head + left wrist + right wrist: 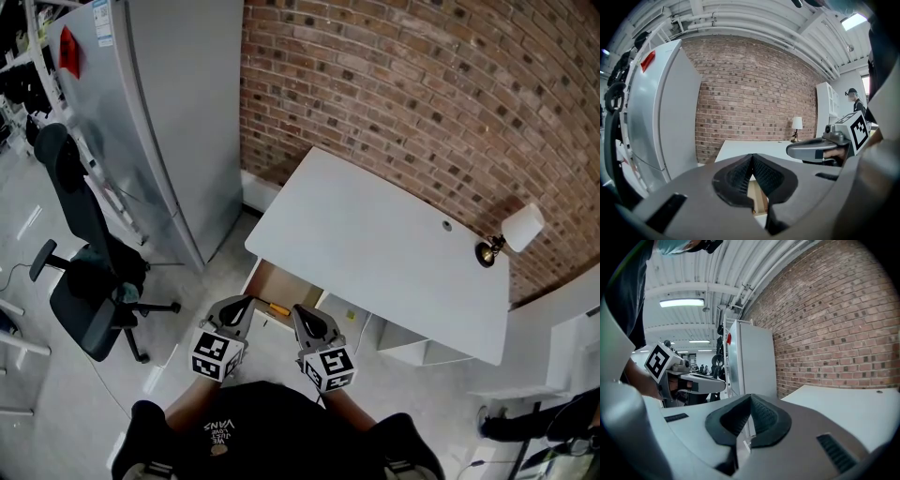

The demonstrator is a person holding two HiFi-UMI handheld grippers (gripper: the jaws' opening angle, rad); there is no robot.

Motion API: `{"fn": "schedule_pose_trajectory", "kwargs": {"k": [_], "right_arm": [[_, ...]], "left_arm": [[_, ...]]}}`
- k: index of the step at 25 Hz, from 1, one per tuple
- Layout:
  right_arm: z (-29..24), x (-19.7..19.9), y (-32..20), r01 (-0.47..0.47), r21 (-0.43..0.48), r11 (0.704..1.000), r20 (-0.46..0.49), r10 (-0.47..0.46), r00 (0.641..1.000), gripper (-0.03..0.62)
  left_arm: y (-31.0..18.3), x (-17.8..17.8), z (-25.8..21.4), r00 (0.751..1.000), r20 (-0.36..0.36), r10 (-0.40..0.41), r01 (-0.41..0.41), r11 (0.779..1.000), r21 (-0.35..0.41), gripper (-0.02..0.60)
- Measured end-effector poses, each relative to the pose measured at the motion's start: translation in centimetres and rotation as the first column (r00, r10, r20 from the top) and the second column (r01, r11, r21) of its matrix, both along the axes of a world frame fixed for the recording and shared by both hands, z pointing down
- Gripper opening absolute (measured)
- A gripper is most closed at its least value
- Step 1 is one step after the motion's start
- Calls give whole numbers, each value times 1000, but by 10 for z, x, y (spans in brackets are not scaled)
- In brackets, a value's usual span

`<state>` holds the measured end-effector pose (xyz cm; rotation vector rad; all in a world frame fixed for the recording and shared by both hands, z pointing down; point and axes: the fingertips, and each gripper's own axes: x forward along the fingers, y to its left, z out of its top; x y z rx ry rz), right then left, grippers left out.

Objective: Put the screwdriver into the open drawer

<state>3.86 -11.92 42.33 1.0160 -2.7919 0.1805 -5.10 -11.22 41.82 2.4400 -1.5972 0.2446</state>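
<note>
An open wooden drawer sticks out from under the near left edge of the white desk. A small orange-handled screwdriver lies inside it, between my two grippers in the head view. My left gripper and right gripper are held close to my body above the drawer's front, both shut with nothing in them. In the left gripper view the pads meet, and a strip of the drawer shows below them. The right gripper's pads are also closed together.
A grey fridge stands left of the desk against the brick wall. A black office chair sits further left. A small lamp stands on the desk's far right corner. A white cabinet is under the desk.
</note>
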Motion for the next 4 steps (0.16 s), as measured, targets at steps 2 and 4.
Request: {"fn": "schedule_pose_trajectory", "kwargs": {"k": [2,4], "right_arm": [[0,-2,-3,1,1,1000,1,-1,1000,-3],[-1,-3,-5,0,0,1000,1,0,1000,-3]], "left_arm": [[-2,-1,0,1000,-1,-1,1,1000,0,8],[-4,-2,0,1000,0,0,0,1000,0,8]]}}
